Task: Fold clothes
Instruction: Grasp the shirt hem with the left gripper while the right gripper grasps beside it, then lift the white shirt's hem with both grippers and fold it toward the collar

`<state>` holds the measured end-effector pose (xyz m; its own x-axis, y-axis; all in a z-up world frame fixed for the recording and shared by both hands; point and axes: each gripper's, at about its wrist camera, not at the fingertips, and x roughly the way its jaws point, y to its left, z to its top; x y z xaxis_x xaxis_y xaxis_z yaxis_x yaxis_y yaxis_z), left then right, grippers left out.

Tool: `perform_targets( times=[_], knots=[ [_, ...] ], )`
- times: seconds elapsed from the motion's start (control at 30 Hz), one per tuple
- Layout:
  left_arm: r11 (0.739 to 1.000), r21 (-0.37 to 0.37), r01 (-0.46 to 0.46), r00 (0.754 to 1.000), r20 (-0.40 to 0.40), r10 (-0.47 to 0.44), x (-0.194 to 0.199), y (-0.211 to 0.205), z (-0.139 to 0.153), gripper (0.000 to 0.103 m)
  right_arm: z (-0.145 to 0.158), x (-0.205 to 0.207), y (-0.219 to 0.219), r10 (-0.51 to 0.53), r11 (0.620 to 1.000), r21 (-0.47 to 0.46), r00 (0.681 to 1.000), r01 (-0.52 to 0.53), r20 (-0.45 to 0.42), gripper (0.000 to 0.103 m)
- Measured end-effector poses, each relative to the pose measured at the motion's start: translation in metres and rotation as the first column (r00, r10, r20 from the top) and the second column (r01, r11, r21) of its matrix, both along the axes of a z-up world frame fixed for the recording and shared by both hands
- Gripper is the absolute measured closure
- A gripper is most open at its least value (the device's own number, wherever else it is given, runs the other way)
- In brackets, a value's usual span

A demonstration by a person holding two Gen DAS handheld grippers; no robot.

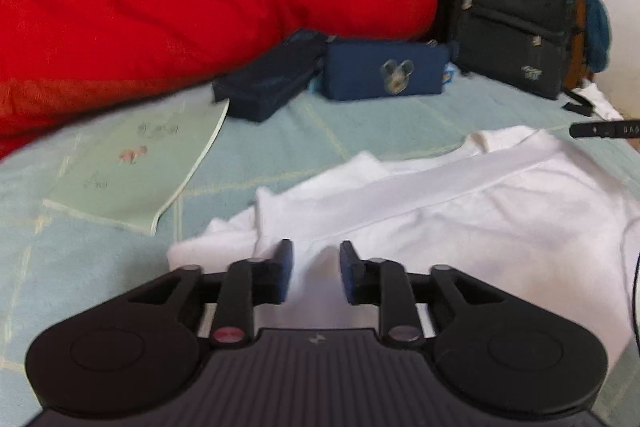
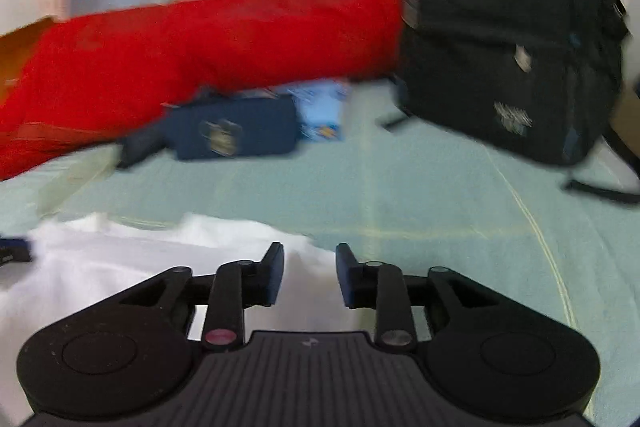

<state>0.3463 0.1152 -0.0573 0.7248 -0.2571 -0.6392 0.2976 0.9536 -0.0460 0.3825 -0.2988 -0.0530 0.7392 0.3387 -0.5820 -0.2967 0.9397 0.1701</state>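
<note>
bed: pale green checked cover, serves as the folding surface; middle left bare so cloth can spread flat.
quilt: red, bundled along 10 to 12 o'clock of the left view, likely shoved back to free space.
backpack: black, upright at 1 o'clock, propped at the far edge by the wall, off the work area.
shirt: white, the task's thing; lies on the bed from centre to 3 o'clock of the left view, and at 8 to 9 o'clock of the right view. Mostly flat, one flap doubled over near 9 o'clock. Could be half spread or part folded, can't settle which.
booklet: pale green, flat at 9 o'clock, just beside the shirt's edge, not touching as far as seen.
pouch: blue with a mouse-head print, at 12 o'clock against the quilt; darker case beside it.
left gripper: jaws apart, nothing between them, low over the shirt's near-left part, placed as if for a pinch at the edge.
right gripper: jaws apart, empty, over the shirt's right border where cloth meets bed cover; view blurred.
</note>
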Motion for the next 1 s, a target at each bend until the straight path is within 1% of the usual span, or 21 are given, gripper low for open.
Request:
perform_targets(
  times=[0.03, 0.07, 0.13, 0.17, 0.2, 0.27, 0.3, 0.37, 0.4, 0.43, 0.5, 0.53, 0.6, 0.67, 0.7, 0.77, 0.8, 0.87, 0.9, 0.93, 1.0],
  knots=[
    [1.0, -0.016, 0.022, 1.0, -0.001, -0.022, 0.0, -0.002, 0.0, 0.068, 0.002, -0.003, 0.001, 0.008, 1.0, -0.004, 1.0, -0.008, 0.006, 0.064],
    [0.999, -0.032, 0.041, 0.999, -0.016, -0.042, 0.0, -0.005, -0.003, 0.064, 0.0, -0.005, 0.007, 0.047, 0.999, 0.004, 0.999, -0.047, -0.009, 0.062],
    [0.999, -0.015, 0.041, 0.997, -0.072, -0.041, 0.005, -0.008, -0.015, 0.062, -0.014, -0.006, 0.017, 0.082, 0.996, -0.024, 0.994, -0.084, -0.067, 0.061],
    [1.0, -0.001, 0.027, 0.996, -0.082, -0.027, 0.005, -0.007, -0.021, 0.061, -0.021, -0.007, 0.022, 0.095, 0.994, -0.039, 0.991, -0.099, -0.095, 0.061],
    [1.0, -0.021, 0.024, 0.997, -0.073, -0.025, 0.002, -0.002, -0.023, 0.061, -0.029, -0.006, 0.021, 0.08, 0.994, -0.065, 0.99, -0.088, -0.116, 0.061],
    [0.999, -0.035, 0.0, 0.996, -0.084, -0.002, -0.006, 0.006, -0.018, 0.063, -0.033, -0.012, 0.007, 0.063, 0.998, -0.022, 0.993, -0.065, -0.1, 0.063],
    [1.0, -0.003, -0.012, 0.997, -0.082, 0.012, -0.011, 0.006, -0.013, 0.062, -0.029, -0.015, -0.001, 0.045, 0.999, 0.012, 0.992, -0.044, -0.117, 0.065],
    [0.998, 0.06, -0.029, 0.996, -0.077, 0.033, -0.021, 0.006, -0.002, 0.063, -0.017, -0.026, -0.006, 0.014, 1.0, 0.026, 0.992, -0.011, -0.122, 0.064],
    [0.997, 0.069, -0.016, 0.997, -0.068, 0.021, -0.028, 0.004, 0.005, 0.061, -0.01, -0.033, -0.002, 0.004, 1.0, 0.008, 0.994, -0.003, -0.112, 0.057],
    [0.997, 0.077, -0.001, 0.998, -0.058, 0.005, -0.034, 0.002, 0.011, 0.06, -0.003, -0.04, 0.003, 0.017, 1.0, -0.008, 0.995, -0.018, -0.095, 0.049],
    [0.995, 0.09, 0.032, 0.999, -0.029, -0.029, -0.046, -0.005, 0.018, 0.055, 0.009, -0.053, 0.013, 0.045, 0.998, -0.039, 0.997, -0.048, -0.064, 0.047],
    [0.995, 0.093, 0.043, 0.999, -0.021, -0.041, -0.05, -0.009, 0.019, 0.052, 0.009, -0.057, 0.018, 0.06, 0.997, -0.043, 0.996, -0.062, -0.065, 0.046],
    [0.995, 0.091, 0.042, 0.998, -0.054, -0.037, -0.054, -0.013, 0.012, 0.05, 0.009, -0.065, 0.028, 0.086, 0.995, -0.051, 0.994, -0.09, -0.068, 0.046],
    [0.994, 0.105, 0.009, 0.994, -0.109, 0.002, -0.058, -0.01, -0.003, 0.05, -0.005, -0.068, 0.031, 0.073, 0.994, -0.069, 0.989, -0.083, -0.126, 0.046],
    [0.993, 0.115, -0.007, 0.991, -0.132, 0.022, -0.061, -0.007, -0.009, 0.05, -0.01, -0.072, 0.027, 0.066, 0.995, -0.07, 0.988, -0.076, -0.136, 0.046],
    [0.994, 0.11, -0.009, 0.991, -0.129, 0.023, -0.075, -0.001, -0.006, 0.05, -0.019, -0.081, 0.018, 0.05, 0.995, -0.073, 0.987, -0.062, -0.155, 0.048],
    [0.994, 0.11, -0.009, 0.991, -0.131, 0.024, -0.081, 0.001, -0.002, 0.049, -0.013, -0.088, 0.016, 0.044, 0.996, -0.075, 0.988, -0.055, -0.148, 0.047],
    [0.99, 0.142, -0.008, 0.994, -0.111, 0.024, -0.093, -0.002, 0.011, 0.048, -0.001, -0.101, 0.011, 0.03, 0.996, -0.08, 0.99, -0.041, -0.135, 0.042],
    [0.987, 0.158, -0.001, 0.996, -0.092, 0.016, -0.099, -0.004, 0.017, 0.048, 0.005, -0.108, 0.009, 0.023, 0.996, -0.082, 0.992, -0.034, -0.128, 0.037],
    [0.986, 0.167, 0.021, 0.997, -0.074, -0.009, -0.105, -0.01, 0.022, 0.047, 0.011, -0.114, 0.007, 0.019, 0.996, -0.084, 0.993, -0.03, -0.121, 0.037],
    [0.98, 0.184, 0.072, 0.997, -0.039, -0.066, -0.116, -0.022, 0.032, 0.04, 0.023, -0.126, 0.015, 0.067, 0.994, -0.076, 0.993, -0.075, -0.101, 0.035]
  ],
)
